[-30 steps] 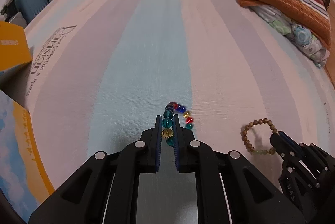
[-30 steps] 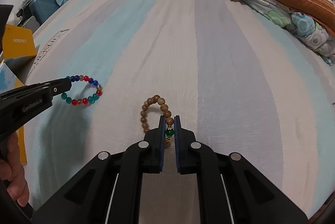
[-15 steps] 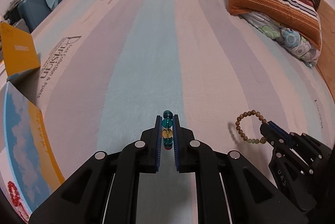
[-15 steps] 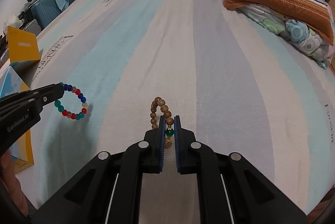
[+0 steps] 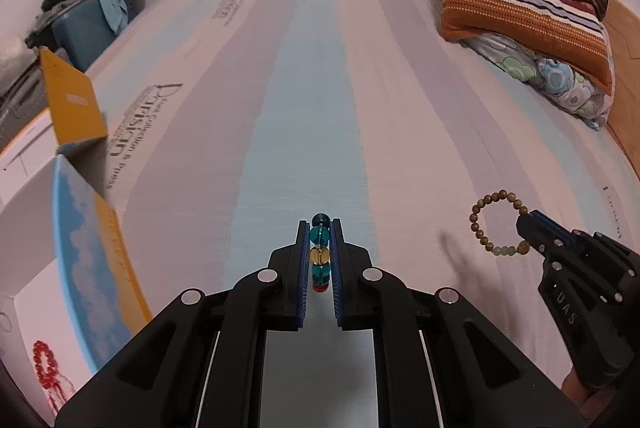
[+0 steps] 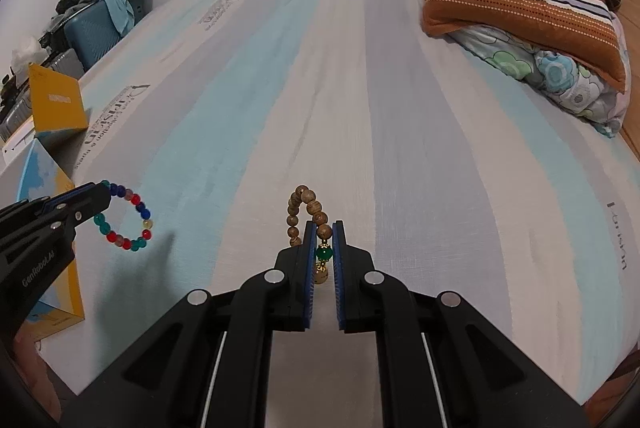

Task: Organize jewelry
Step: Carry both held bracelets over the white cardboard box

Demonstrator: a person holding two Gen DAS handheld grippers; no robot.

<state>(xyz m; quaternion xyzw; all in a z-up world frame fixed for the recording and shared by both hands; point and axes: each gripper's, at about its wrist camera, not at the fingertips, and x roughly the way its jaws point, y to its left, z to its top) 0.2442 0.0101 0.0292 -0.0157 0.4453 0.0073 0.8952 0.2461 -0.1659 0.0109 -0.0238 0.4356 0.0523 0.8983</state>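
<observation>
Carrying step, by the look of it. Left gripper [image 5: 319,248] clamped on colored glass-bead bracelet [image 6: 126,218], right gripper [image 6: 323,248] clamped on wooden-bead bracelet [image 6: 306,214], both lifted clear of striped bedsheet [image 6: 360,88]. Next, likely: across to open white box [image 5: 36,268] holding red-bead bracelet [image 5: 44,364], then release.

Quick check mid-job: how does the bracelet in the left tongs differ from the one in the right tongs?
The multicoloured bracelet has glossy glass-like beads in teal, red, blue and amber; the wooden bracelet has matte brown beads plus one green bead. The left tongs clamp several beads of the multicoloured bracelet in a row; the right tongs pinch the wooden bracelet at its green bead. Both are closed loops hanging above the striped bedsheet.
</observation>
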